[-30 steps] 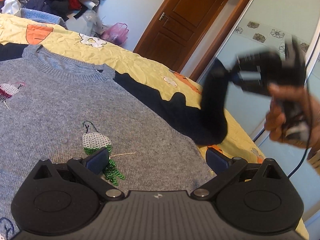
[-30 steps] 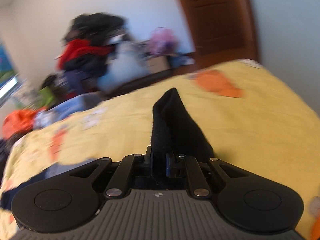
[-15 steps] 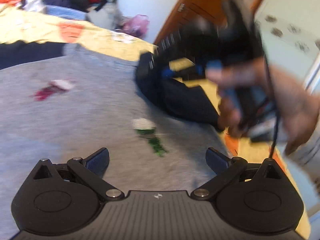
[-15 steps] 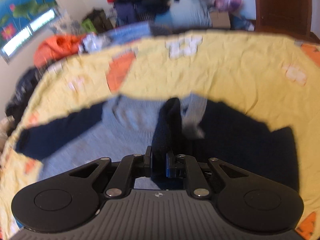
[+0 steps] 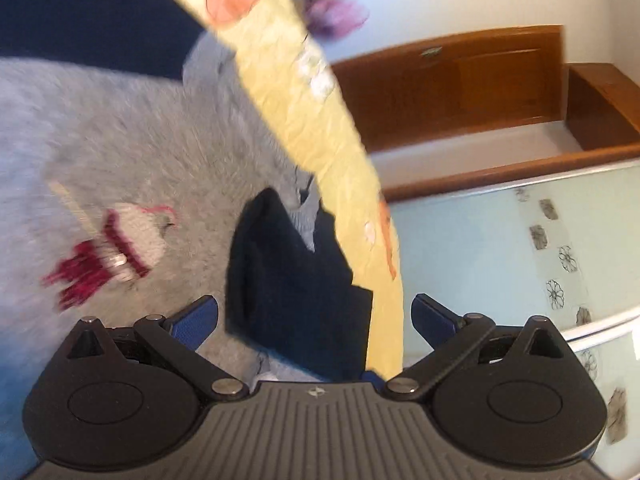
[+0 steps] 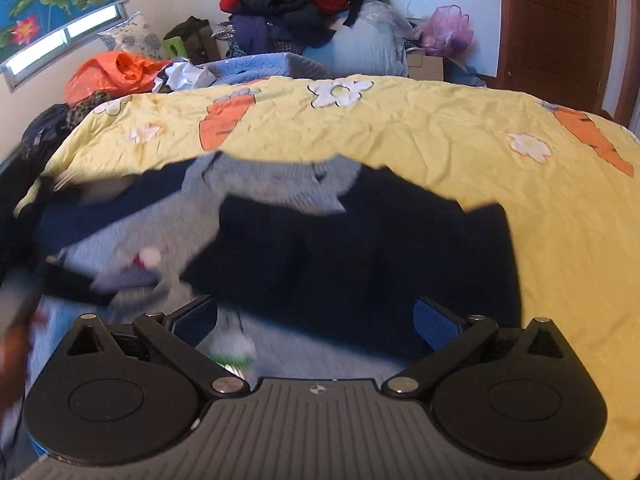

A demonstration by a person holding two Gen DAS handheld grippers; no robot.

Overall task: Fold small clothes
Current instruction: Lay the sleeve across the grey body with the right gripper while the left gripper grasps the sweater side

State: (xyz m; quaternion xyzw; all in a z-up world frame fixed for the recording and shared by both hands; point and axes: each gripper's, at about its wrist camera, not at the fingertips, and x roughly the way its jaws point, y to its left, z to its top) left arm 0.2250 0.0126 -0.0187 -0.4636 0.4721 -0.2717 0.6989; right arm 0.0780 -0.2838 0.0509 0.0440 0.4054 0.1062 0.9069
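Observation:
A grey knit sweater with a sequin bird lies flat on the yellow bed. Its dark navy sleeve is folded in over the grey front, near the collar. My left gripper hangs open just over that sleeve, pads clear of it, and the view is rolled sideways. In the right wrist view the navy sleeve lies across the sweater. My right gripper stands above it with its jaws opening wide and nothing pressed between the pads.
The yellow carrot-print sheet is bare beyond the sweater and to the right. Behind the bed are a clothes pile, an orange bag, a purple bag and a brown door. A blurred hand shows at the left edge.
My right gripper carried the navy sleeve over the sweater, opened and let it go. My left gripper swung across the sweater towards the collar and rolled sideways.

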